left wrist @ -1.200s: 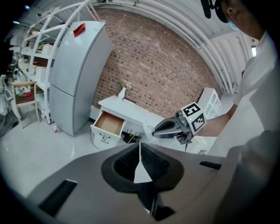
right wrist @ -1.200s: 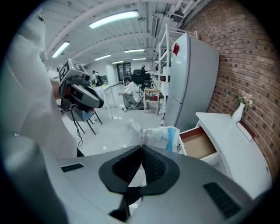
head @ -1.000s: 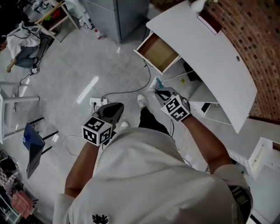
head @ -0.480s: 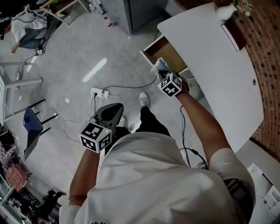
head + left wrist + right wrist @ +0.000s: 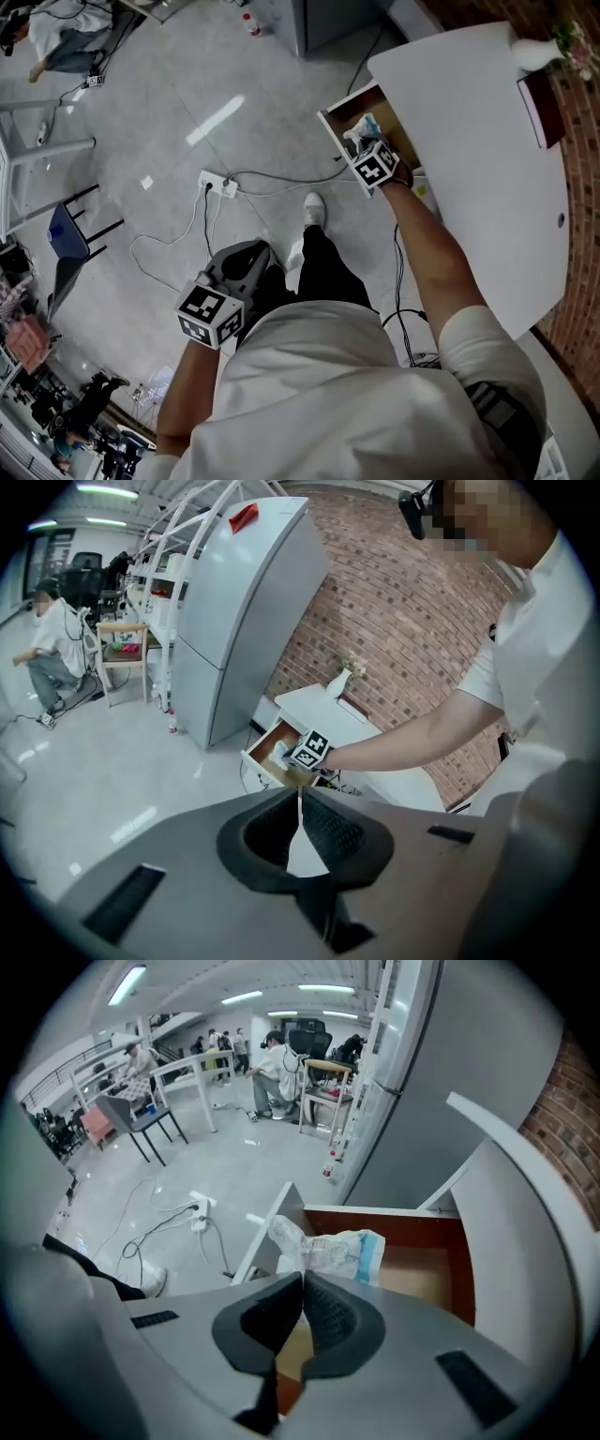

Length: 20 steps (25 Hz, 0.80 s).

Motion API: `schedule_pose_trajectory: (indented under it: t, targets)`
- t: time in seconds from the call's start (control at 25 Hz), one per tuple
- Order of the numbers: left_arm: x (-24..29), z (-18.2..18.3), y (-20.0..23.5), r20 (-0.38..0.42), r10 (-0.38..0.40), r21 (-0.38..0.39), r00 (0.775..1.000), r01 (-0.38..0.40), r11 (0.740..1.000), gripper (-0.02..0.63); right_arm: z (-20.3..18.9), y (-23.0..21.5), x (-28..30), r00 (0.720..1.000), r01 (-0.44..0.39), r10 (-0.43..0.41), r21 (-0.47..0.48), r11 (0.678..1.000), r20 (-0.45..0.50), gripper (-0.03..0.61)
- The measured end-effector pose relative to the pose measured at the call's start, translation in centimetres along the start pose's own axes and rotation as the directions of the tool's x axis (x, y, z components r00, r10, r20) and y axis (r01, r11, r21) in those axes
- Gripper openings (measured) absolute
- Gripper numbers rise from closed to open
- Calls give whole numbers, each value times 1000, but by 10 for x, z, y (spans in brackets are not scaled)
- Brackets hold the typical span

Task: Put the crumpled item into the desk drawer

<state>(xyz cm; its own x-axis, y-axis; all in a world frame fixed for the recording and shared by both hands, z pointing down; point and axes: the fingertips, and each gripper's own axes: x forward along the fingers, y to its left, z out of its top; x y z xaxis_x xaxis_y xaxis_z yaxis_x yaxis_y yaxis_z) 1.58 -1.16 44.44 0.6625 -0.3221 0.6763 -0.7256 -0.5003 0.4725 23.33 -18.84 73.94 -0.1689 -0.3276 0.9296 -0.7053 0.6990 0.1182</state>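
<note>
Right tool [image 5: 302,1281] is clamped on your crumpled packet [image 5: 326,1249], holding it over the open drawer [image 5: 427,1277], near its front wall. Drawer sticks out from the surface's [image 5: 469,150] edge. Left tool [image 5: 299,797] is closed on nothing, well apart.

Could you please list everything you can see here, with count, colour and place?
crumpled item: one, white and blue, pinched in the right claw over the desk drawer
desk drawer: one, brown inside, pulled open
desk: one, white, against the brick wall
vase: one, white, on the desk
refrigerator: one, grey, beside the desk
power strip: one, white, on the floor
left claw: one, dark grey, shut, empty, held low
right claw: one, dark grey, shut on the crumpled item
</note>
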Motion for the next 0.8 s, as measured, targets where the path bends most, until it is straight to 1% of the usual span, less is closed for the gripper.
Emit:
schedule_pose_trajectory:
  t: [0.2,0.4,0.64,0.8]
  targets:
    - [23,1,28,-17,10,-52,1000,-11,999,32,12,-27,59,999,-1,0,-20,1000,-40,29]
    - [46,-15,50,-35,29,-88,999,-32,996,31,3,-41,115,997,5,-5,2,1000,-81,29]
    - [59,-22,71,-53,38,-111,998,-43,993,31,6,-47,152,996,4,-3,9,1000,-89,29]
    - [63,-33,73,-60,32,-119,998,-39,992,31,6,-46,161,997,10,-9,22,1000,-71,29]
